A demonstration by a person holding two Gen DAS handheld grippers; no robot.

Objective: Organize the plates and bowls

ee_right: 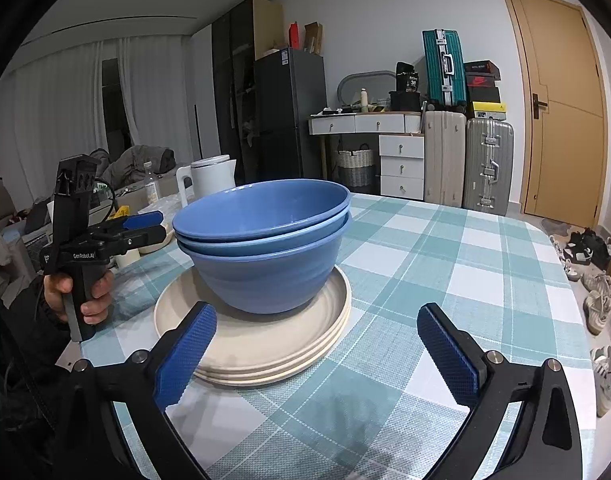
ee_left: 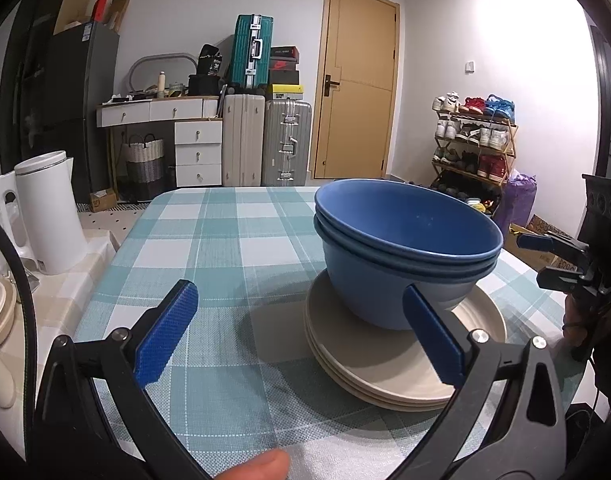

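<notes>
Blue on blue — the nested bowls (ee_left: 409, 248) show a deep matte blue, the lower one a shade paler on its outside. Under them, cream plates (ee_left: 385, 376), plain, no pattern. The tablecloth (ee_left: 209, 240) is a teal-and-white check with thin white lines. Both grippers — left gripper (ee_left: 301, 336), right gripper (ee_right: 317, 356) — are black with textured blue pads. By the table's left edge, a white kettle (ee_left: 51, 212).
</notes>
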